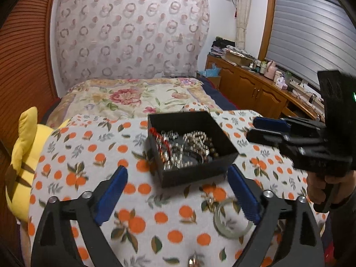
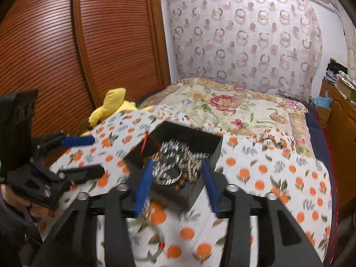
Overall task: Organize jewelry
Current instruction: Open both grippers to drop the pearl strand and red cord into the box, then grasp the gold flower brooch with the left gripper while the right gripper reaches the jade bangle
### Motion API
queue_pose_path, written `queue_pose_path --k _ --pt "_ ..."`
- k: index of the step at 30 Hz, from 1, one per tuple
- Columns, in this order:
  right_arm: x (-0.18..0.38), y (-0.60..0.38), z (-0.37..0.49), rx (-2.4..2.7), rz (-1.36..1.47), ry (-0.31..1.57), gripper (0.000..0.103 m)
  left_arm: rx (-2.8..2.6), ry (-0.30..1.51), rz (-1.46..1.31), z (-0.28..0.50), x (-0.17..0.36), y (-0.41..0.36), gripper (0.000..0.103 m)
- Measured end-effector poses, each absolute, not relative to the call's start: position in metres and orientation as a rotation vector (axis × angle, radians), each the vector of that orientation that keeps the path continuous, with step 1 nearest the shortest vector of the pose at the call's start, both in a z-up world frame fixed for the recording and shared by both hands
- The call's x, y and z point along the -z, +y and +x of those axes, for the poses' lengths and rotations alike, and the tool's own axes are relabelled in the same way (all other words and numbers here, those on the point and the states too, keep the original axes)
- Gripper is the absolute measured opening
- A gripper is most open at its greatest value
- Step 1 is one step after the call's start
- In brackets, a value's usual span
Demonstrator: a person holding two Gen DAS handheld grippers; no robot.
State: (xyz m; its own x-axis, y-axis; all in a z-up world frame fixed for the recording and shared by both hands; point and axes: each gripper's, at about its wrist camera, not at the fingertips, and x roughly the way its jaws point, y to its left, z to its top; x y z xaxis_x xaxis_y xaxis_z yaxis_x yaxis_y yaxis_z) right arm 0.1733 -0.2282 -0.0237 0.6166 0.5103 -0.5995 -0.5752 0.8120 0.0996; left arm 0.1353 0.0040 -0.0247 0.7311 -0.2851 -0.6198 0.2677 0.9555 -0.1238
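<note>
Item: square black box [image 1: 192, 148], matte and rigid, mid-table on the orange-print cloth [image 1: 89, 155], heaped with silvery chains, brown beads and a red cord.

Item: pale translucent bangle [image 1: 231, 221], smooth, loose on the cloth.

Left gripper [image 1: 178, 198]: jaws wide, empty. Right gripper [image 2: 175, 185]: jaws half open, empty, over the box.

Advice: pinch the bangle's rim squarely; it looks slippery.

jewelry [image 1: 187, 149] in box [image 1: 220, 142], bangle [image 1: 231, 220] before — bed [image 1: 133, 95] behind
</note>
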Motion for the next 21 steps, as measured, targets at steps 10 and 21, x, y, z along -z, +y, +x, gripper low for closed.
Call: queue_pose_path --k 10,21 --pt "0.073 -0.22 0.129 -0.655 -0.146 0.744 0.082 0.272 0.755 0.002 0.097 0.054 0.018 0.095" --pt "0.112 -0.19 0.116 -0.705 -0.247 0.872 0.082 0.287 0.861 0.058 0.072 0.085 0.021 0.095"
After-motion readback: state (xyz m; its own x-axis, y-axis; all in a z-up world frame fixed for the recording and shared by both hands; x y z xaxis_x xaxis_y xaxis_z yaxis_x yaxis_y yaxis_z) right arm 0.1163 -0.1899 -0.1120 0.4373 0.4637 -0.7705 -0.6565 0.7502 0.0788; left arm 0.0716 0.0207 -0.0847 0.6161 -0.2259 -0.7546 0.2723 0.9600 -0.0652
